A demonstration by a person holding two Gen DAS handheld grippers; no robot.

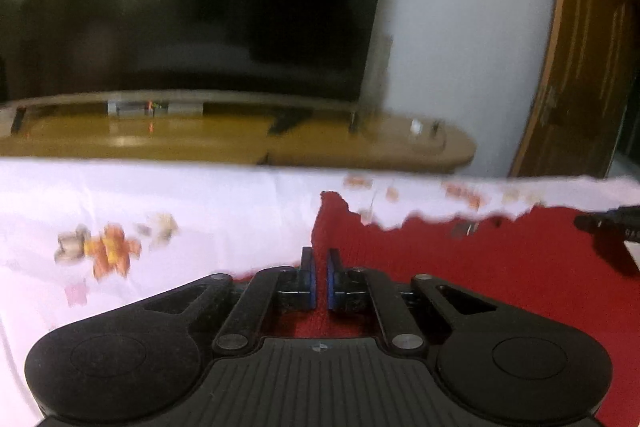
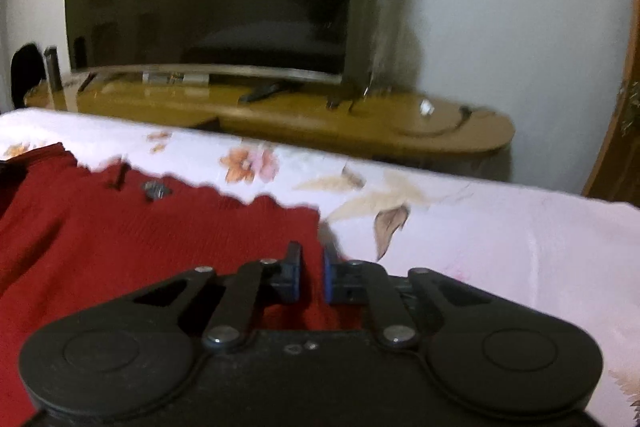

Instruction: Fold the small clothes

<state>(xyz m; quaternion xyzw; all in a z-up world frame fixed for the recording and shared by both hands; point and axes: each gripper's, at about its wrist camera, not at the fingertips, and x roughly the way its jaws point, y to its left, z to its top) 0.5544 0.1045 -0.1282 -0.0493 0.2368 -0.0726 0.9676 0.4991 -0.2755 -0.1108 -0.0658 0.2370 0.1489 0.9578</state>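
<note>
Plainly a red ribbed knit garment [image 2: 132, 239] with scalloped edge, one dark button [image 2: 154, 189]

- The bed [image 2: 500, 239] has a white sheet with orange and brown flowers (a bit blurry).
- A red knit top [image 2: 120, 239] lies flat on the sheet, its wavy far edge near the bed's far side.
</note>
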